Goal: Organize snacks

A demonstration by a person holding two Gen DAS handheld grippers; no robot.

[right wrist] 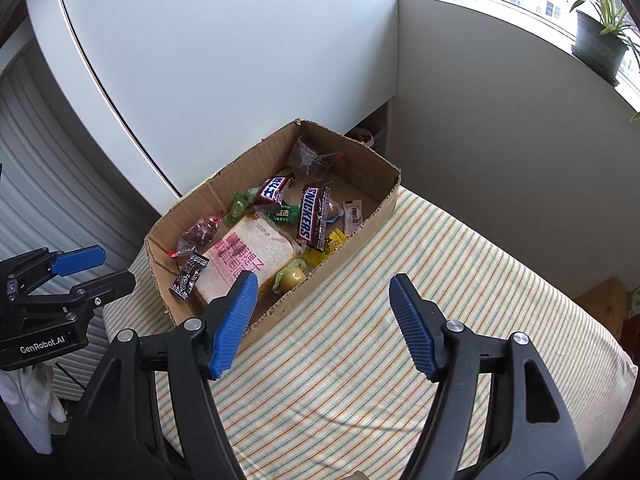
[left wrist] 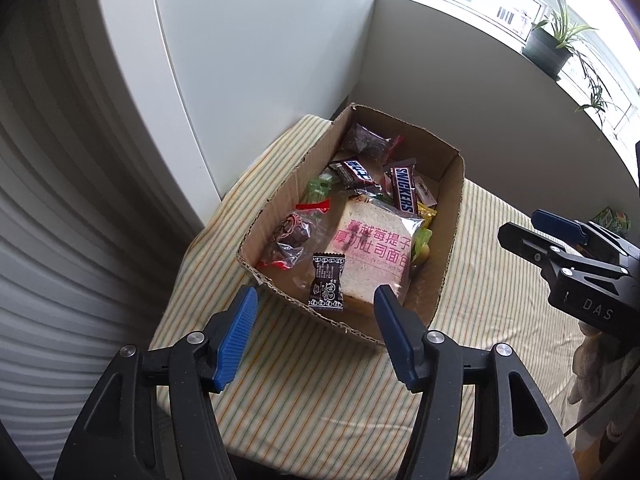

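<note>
An open cardboard box (left wrist: 452,216) (right wrist: 224,184) stands on a striped cloth. In it lie a wrapped bread slice with pink print (left wrist: 372,252) (right wrist: 244,256), a Snickers bar (left wrist: 402,194) (right wrist: 314,216), a second chocolate bar (left wrist: 356,172) (right wrist: 274,190), a small black candy packet (left wrist: 327,282) (right wrist: 189,274) and several other wrapped sweets. My left gripper (left wrist: 316,312) is open and empty, just before the box's near edge. My right gripper (right wrist: 324,296) is open and empty, above the cloth beside the box's right wall.
The striped cloth (left wrist: 320,392) (right wrist: 360,360) covers the surface around the box. A white cabinet (left wrist: 240,60) stands behind the box. Potted plants (left wrist: 552,44) (right wrist: 600,40) sit on the windowsill. A green packet (left wrist: 612,218) lies beyond the right gripper in the left wrist view.
</note>
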